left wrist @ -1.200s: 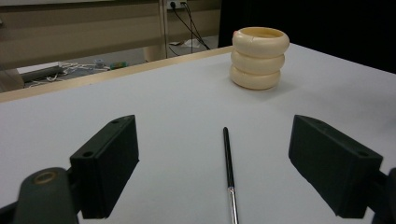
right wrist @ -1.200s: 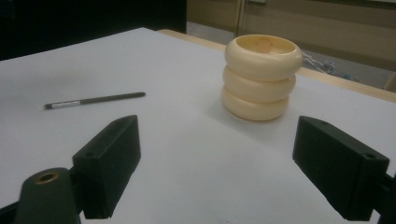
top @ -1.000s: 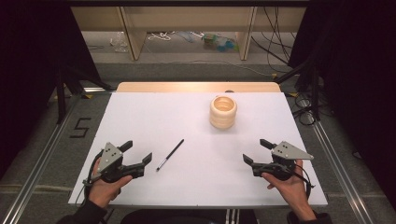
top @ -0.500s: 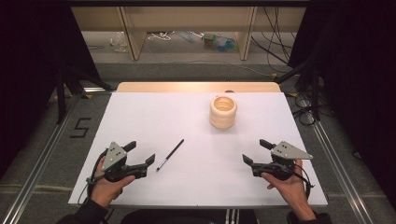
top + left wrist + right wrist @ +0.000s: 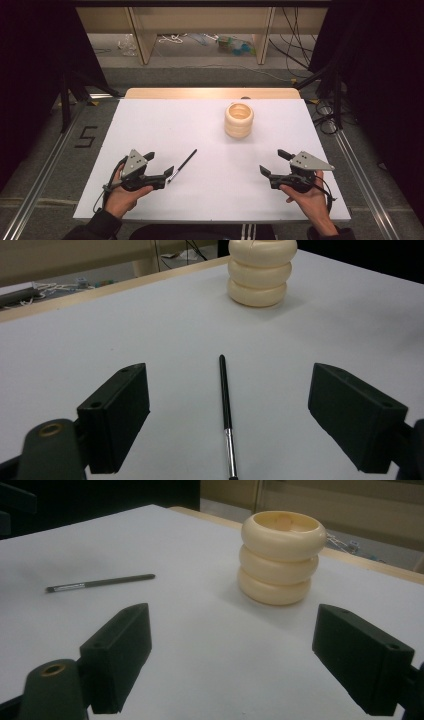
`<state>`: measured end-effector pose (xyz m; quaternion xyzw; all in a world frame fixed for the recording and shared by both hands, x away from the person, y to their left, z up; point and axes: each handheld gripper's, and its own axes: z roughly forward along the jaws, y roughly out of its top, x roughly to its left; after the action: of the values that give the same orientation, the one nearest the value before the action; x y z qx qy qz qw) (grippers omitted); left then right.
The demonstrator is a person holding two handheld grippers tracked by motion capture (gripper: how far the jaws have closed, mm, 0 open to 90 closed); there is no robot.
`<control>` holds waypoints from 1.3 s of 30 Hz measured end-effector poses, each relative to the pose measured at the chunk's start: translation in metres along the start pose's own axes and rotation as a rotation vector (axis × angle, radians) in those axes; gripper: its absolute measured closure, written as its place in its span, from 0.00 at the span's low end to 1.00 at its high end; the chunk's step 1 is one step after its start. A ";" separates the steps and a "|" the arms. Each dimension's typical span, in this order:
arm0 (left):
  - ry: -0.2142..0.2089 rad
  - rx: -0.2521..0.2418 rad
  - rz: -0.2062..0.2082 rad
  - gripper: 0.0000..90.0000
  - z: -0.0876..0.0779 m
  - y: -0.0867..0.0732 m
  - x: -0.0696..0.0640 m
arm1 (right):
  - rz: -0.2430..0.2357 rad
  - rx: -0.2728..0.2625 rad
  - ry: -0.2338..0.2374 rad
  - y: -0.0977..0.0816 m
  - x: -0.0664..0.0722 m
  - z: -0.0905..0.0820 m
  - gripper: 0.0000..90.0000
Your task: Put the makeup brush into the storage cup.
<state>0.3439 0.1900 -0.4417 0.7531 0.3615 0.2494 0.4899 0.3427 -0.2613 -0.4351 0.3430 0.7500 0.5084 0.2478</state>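
While your left gripper (image 5: 161,169) gapes around the pen (image 5: 225,405), your right gripper (image 5: 272,162) spreads wide, well right of it.

High view looks fwd and down over whole surface (image 5: 150,125). Both claw cams sit low, close to it, facing far edge; both share the pen (image 5: 225,405) & ringed cup (image 5: 281,562).

A white tabletop (image 5: 150,130) with a pale wooden far edge stands on a grey floor (image 5: 55,150) marked with a "5" (image 5: 86,136), cables (image 5: 325,112) alongside.
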 end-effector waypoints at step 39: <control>-0.087 0.522 0.097 0.33 0.076 0.024 0.007 | -0.015 0.015 0.030 0.000 0.002 0.002 0.20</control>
<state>0.4107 0.1470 -0.4497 0.8803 0.3558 0.1381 0.2817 0.3427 -0.2589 -0.4360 0.3317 0.7600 0.5059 0.2377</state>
